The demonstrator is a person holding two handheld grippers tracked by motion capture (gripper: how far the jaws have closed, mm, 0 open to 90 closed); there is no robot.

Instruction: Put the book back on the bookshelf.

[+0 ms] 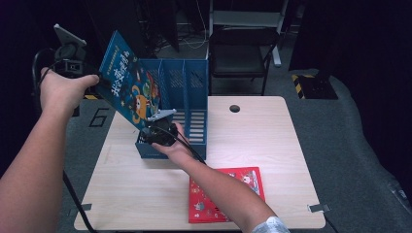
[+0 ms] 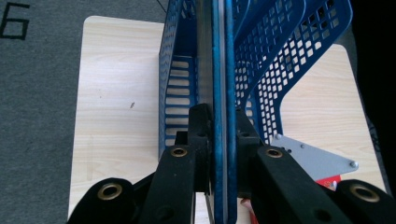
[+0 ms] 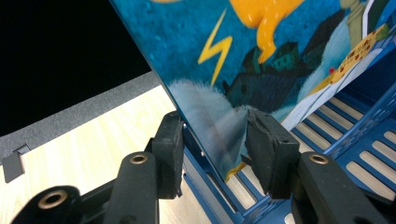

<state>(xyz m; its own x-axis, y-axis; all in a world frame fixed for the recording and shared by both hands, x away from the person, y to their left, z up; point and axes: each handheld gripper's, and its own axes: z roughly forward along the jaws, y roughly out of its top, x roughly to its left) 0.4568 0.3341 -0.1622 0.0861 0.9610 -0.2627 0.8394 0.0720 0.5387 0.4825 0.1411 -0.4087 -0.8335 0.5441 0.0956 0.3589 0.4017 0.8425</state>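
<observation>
A blue picture book (image 1: 127,82) hangs tilted over the left slot of a blue file rack (image 1: 194,82). My left gripper (image 1: 96,80) is raised at the upper left and is shut on the book's top edge; in the left gripper view the jaws (image 2: 223,116) pinch the book (image 2: 223,70) edge-on. My right gripper (image 1: 156,127) is at the rack's front. It stands open, and the book's lower corner (image 3: 219,140) lies between its jaws (image 3: 212,135), just above the rack's slatted floor (image 3: 355,135).
A red picture book (image 1: 243,177) lies flat near the front edge of the light wooden table (image 1: 252,136). A black chair (image 1: 240,53) stands behind the table. The rack's two right slots (image 1: 197,104) hold nothing. Grey floor lies to the left.
</observation>
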